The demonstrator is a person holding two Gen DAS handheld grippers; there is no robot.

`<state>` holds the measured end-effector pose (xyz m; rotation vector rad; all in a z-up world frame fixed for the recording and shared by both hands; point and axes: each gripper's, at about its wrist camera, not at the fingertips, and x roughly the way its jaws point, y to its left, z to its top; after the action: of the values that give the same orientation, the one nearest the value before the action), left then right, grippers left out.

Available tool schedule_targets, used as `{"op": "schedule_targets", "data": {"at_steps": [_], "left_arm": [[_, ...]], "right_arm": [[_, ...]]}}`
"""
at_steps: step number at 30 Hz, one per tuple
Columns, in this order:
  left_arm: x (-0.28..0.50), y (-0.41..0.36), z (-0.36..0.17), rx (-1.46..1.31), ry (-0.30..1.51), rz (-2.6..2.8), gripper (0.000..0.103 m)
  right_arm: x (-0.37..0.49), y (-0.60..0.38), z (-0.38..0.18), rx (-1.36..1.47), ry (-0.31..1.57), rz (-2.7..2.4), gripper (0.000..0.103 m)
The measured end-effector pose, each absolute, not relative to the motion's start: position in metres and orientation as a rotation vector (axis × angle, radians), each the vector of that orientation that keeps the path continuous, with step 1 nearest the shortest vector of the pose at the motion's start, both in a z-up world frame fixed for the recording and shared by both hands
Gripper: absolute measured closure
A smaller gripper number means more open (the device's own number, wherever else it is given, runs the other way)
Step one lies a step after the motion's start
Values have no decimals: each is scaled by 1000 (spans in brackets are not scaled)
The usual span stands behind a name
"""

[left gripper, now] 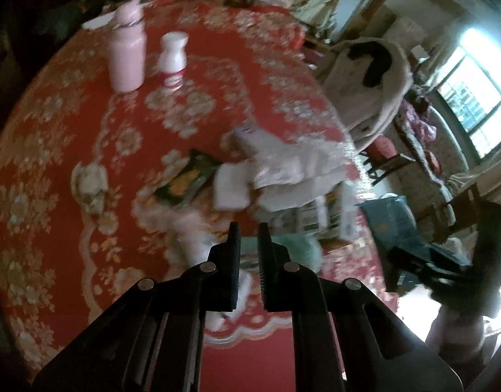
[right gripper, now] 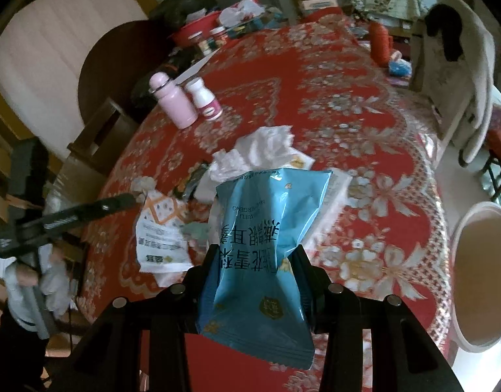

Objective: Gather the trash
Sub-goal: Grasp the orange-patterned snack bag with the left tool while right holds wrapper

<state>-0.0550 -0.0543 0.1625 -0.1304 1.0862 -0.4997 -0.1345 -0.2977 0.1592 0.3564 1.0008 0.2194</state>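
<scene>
My right gripper [right gripper: 255, 254] is shut on a blue snack bag [right gripper: 263, 228] and holds it above the red floral tablecloth [right gripper: 348, 98]. On the table lie crumpled white tissues [right gripper: 260, 150], a white and orange wrapper [right gripper: 162, 232], and a dark green and yellow wrapper [right gripper: 195, 179]. My left gripper [left gripper: 249, 232] hovers over the table with its jaws a narrow gap apart and nothing between them. In the left wrist view I see the dark wrapper [left gripper: 188, 179], the white tissues [left gripper: 283, 166] and a crumpled scrap [left gripper: 90, 186].
A pink bottle [right gripper: 173, 104] and a white bottle [right gripper: 206, 99] stand at the table's far left. A white bin [right gripper: 479, 274] stands on the floor at the right. A chair with a white coat [right gripper: 459, 75] stands beyond the table. Clutter lines the far edge.
</scene>
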Motion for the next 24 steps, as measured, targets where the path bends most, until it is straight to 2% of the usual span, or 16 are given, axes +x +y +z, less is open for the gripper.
{"op": "schedule_targets", "data": {"at_steps": [5,11,13,14,15,17,24], "left_arm": [[-60,-91,172,-82,1073,-541,96],[-49,-75,150,-179,1157,-453,93],[-49,-59,141,-225,1164,-419,77],[-50,-47,136,-251,1166,-383,63],[-51,-41,131,-263,1166,-360,53],[-52,-27,118,-287,1177,-309,50],[-45,-17,74,-371,1224,-280,51]], "right_arm": [[-147,-335,157,393,1000,158,61],[-159,-366,154,431,998,117,61],[-160,-371,150,447,1004,115,61],[-159,-371,149,447,1008,115,61],[-160,-370,148,445,1010,117,61],[-159,-366,147,438,1016,126,61],[-158,-349,144,403,1035,143,61]]}}
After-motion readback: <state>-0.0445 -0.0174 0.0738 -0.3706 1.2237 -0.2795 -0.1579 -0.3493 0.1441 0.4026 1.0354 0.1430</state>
